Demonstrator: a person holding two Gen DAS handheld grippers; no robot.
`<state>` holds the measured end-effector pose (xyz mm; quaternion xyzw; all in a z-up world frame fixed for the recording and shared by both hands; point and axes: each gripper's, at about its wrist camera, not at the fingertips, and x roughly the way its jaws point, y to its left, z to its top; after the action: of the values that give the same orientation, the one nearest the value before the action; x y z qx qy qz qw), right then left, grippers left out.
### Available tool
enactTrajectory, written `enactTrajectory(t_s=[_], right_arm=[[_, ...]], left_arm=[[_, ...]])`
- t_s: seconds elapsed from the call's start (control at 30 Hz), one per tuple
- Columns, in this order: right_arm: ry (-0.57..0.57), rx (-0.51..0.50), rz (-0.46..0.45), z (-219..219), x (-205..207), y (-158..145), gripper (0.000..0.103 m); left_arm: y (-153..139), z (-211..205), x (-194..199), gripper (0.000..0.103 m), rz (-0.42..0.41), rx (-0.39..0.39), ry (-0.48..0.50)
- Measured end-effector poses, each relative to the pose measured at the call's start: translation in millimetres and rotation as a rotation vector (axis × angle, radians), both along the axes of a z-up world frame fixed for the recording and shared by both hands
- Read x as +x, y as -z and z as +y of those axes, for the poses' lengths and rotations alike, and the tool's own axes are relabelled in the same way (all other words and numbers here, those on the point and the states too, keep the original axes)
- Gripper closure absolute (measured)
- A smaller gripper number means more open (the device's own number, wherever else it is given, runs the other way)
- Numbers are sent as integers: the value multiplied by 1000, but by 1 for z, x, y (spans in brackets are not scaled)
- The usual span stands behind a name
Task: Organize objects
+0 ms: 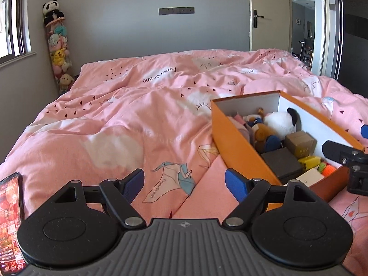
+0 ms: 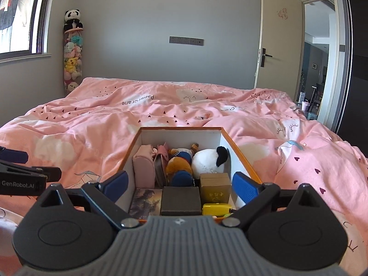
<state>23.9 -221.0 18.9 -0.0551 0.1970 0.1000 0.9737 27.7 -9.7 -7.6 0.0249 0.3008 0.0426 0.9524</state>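
Note:
An open orange box point(image 1: 239, 154) with white inner walls lies on the pink bed, also in the right wrist view point(image 2: 239, 148). It holds a white panda plush point(image 2: 207, 161), a brown plush point(image 2: 178, 165), a pink pouch point(image 2: 143, 165), a dark box point(image 2: 180, 200), a gold box point(image 2: 215, 188), a yellow item point(image 2: 216, 209) and a picture card point(image 2: 145, 201). My left gripper point(image 1: 185, 181) is open and empty over the duvet, left of the box. My right gripper point(image 2: 180, 182) is open and empty above the box's near end.
A pink duvet point(image 1: 110, 119) covers the whole bed. A phone with a lit screen point(image 1: 10, 225) lies at the near left. A tall holder of plush toys point(image 2: 72, 53) stands in the far left corner. An open door point(image 2: 279, 41) is at the far right.

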Motion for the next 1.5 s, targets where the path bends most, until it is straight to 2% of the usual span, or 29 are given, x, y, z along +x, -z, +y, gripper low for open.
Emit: enactTrajectory(t_s=[0.2, 0.33, 0.77, 1.5], right_arm=[[26, -15, -31, 1, -2, 14, 6], [25, -21, -3, 2, 2, 23, 5], [15, 14, 56, -4, 8, 33, 5], [3, 0, 50, -1, 8, 37, 5]], left_arm=[[17, 5, 5, 10, 60, -15, -12], [25, 2, 5, 10, 86, 3, -11], [30, 2, 6, 10, 114, 17, -18], [32, 2, 8, 10, 128, 16, -18]])
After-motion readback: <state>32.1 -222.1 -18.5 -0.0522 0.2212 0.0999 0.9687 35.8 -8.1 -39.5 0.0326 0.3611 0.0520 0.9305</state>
